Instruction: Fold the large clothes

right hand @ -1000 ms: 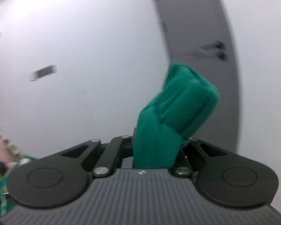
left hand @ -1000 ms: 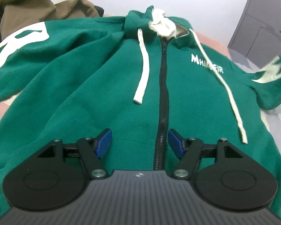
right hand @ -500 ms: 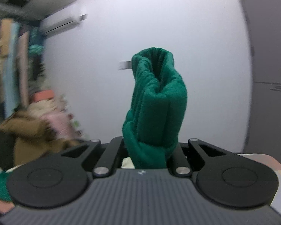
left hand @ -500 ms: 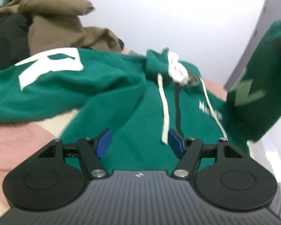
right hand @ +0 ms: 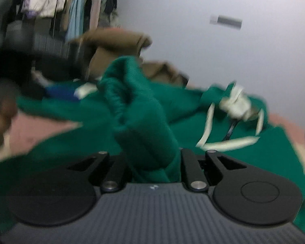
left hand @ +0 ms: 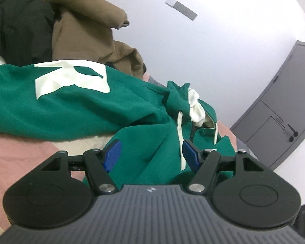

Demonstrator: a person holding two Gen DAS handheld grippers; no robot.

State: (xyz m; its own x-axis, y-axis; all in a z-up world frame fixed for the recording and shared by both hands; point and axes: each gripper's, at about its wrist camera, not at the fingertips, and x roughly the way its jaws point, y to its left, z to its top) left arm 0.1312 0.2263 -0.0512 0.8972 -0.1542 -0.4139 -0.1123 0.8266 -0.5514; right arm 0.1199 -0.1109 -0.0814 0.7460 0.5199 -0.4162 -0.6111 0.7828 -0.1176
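Folding a sleeve across a green zip-up fleece hoodie [left hand: 75, 109] spread on the bed.

Left gripper [left hand: 151, 154] hovers, jaws spread and empty, over the near hem; right gripper [right hand: 152, 162] pinches the bunched green cuff [right hand: 136, 109], the body lying beyond toward the far-left brown jacket [left hand: 87, 24].

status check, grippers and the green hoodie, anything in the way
Left gripper open, empty, over the green hoodie. Right gripper shut on a bunched sleeve, over the hoodie body. Brown garment piled behind, not in the way.
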